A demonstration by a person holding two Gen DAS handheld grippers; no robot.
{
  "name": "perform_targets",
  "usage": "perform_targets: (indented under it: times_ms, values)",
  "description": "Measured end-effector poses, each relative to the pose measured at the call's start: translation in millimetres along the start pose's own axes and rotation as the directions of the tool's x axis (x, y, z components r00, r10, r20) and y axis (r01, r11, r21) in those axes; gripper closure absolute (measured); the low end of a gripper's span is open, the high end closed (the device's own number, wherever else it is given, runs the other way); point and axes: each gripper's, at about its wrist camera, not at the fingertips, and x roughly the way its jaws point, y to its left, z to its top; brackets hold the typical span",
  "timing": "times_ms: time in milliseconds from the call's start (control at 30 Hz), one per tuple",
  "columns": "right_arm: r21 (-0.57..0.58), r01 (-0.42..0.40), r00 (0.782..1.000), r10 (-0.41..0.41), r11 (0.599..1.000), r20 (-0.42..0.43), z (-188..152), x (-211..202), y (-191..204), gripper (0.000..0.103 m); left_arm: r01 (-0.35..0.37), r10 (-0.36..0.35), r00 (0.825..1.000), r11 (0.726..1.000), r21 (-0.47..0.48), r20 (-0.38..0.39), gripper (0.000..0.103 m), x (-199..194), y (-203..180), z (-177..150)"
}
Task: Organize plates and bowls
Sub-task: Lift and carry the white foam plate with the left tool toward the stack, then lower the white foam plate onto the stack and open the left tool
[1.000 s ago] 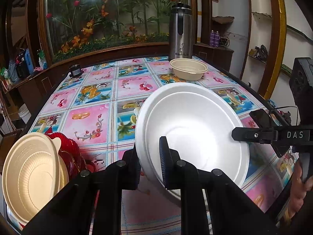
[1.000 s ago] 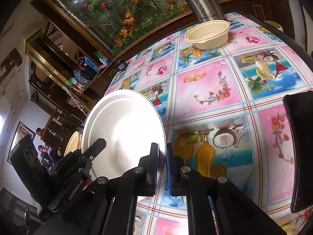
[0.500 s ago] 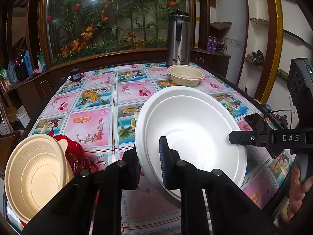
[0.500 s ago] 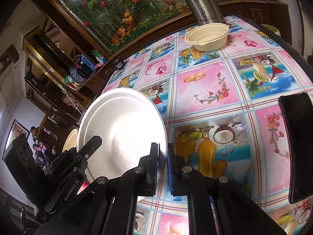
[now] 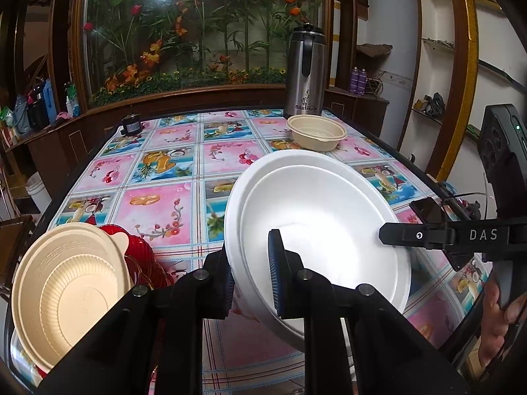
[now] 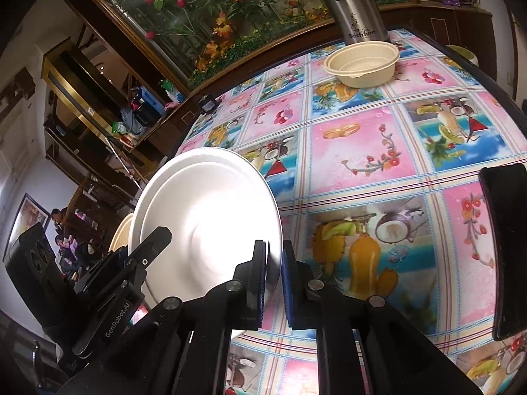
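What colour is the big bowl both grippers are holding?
Plain white bowl; shows best in the left wrist view.

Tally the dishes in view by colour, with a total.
White: 1, the plate held by the left gripper and right gripper
Beige: 2, the far bowl and the near bowl
Red: 1, a dish behind the near bowl
Total: 4

Open tablecloth [image 5: 158,207] ahead — perhaps phone [image 6: 507,256] rightward

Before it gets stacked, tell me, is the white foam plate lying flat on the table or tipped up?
Tipped up. The white foam plate is held off the table, steeply tilted, with both tools pinching opposite rim edges.
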Motion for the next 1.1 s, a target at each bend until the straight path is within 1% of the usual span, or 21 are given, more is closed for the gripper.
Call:
perform_targets:
  times_ms: [100,167,267,433,600,800,900,1000,1100]
  values:
    - [-0.003,-0.01,1.0,0.01,1.0,0.007,1,-4,5,0.092,0.009,-0.009,1.0,1.0,-0.002,0.016,0.089,-9,2,3]
    - [-0.008,-0.019,1.0,0.019,1.0,0.015,2,-7,10,0.092,0.005,-0.005,0.999,1.0,0.002,0.032,0.089,-16,5,5]
    - [-0.026,-0.037,0.999,0.037,0.999,0.022,4,-10,21,0.092,0.0,0.001,0.998,1.0,-0.016,0.061,0.089,-30,13,8]
    - [-0.078,-0.066,0.997,0.069,0.995,0.028,7,-10,48,0.092,-0.031,0.036,0.995,0.998,-0.051,0.095,0.087,-49,33,10]
    - [-0.155,-0.089,0.996,0.091,0.984,0.004,9,3,87,0.092,-0.083,0.096,0.988,0.99,-0.113,0.119,0.087,-69,66,5]
    - [-0.233,-0.141,0.99,0.131,0.962,-0.055,4,29,136,0.091,-0.158,0.181,0.978,0.968,-0.193,0.104,0.087,-85,113,-8]
    - [-0.259,-0.168,0.984,0.148,0.951,-0.094,1,45,158,0.091,-0.18,0.206,0.974,0.955,-0.238,0.091,0.087,-90,136,-16]
    - [-0.278,-0.188,0.979,0.158,0.942,-0.128,-3,57,175,0.091,-0.203,0.231,0.97,0.942,-0.266,0.077,0.087,-91,152,-24]
    - [-0.297,-0.191,0.977,0.151,0.935,-0.152,-8,67,187,0.091,-0.215,0.241,0.969,0.931,-0.294,0.057,0.087,-87,165,-31]
